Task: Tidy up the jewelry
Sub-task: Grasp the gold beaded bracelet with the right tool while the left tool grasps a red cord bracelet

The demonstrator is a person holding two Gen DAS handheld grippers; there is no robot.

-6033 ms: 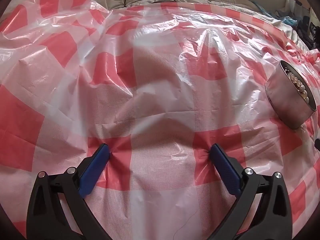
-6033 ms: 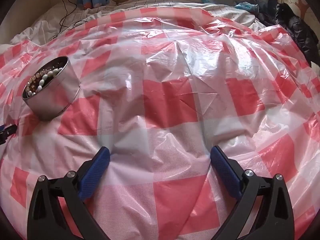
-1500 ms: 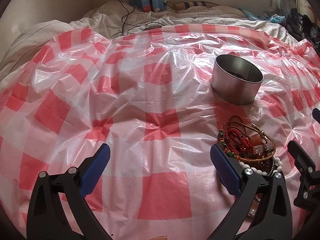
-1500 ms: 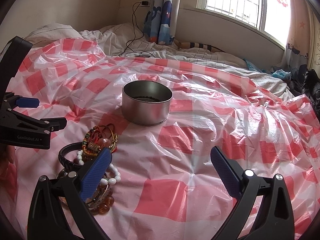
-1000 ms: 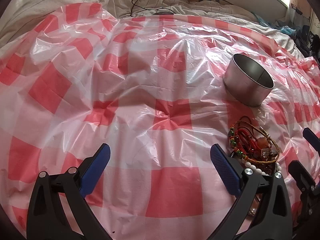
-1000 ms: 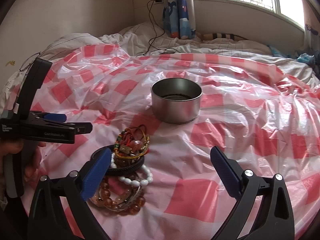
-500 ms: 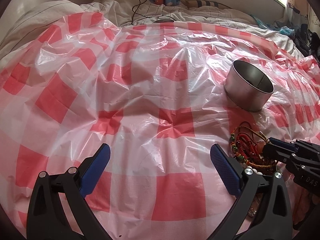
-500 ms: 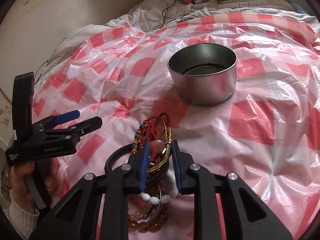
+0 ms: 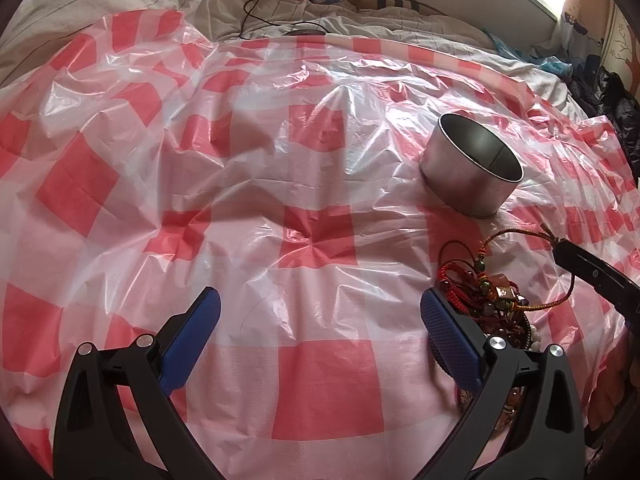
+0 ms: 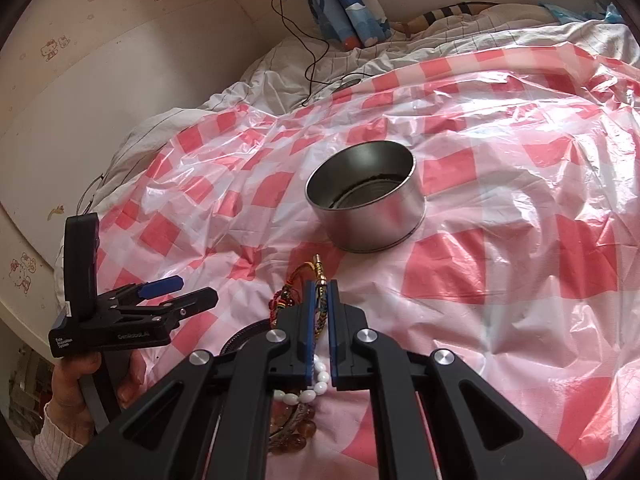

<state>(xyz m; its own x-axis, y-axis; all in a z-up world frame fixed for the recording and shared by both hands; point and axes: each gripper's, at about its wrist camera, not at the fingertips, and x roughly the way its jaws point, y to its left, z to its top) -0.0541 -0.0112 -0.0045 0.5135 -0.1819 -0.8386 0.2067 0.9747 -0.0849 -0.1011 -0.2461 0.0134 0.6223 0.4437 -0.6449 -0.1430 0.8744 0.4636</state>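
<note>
A round metal tin [image 9: 472, 168] [image 10: 366, 196] stands open on the red-and-white checked plastic sheet [image 9: 280, 200]. A heap of bracelets [image 9: 484, 292] lies in front of it: red cord, braided gold-and-green cord, white beads [image 10: 316, 384], amber beads. My right gripper [image 10: 319, 284] is shut on the braided cord bracelet [image 10: 316, 276] and lifts it off the heap; its black finger shows in the left wrist view [image 9: 592, 272]. My left gripper [image 9: 316, 312] is open and empty, just left of the heap; it also shows in the right wrist view [image 10: 172, 292].
The sheet covers a bed with rumpled white bedding [image 10: 280, 76] at the back. A black cable [image 10: 308, 52] runs down to the bedding. A dark garment [image 9: 616, 100] lies at the far right. A wall [image 10: 120, 60] stands on the left.
My right gripper has closed on the braided cord bracelet and pulled it up and toward the tin. My left gripper stays open and nearly still.
</note>
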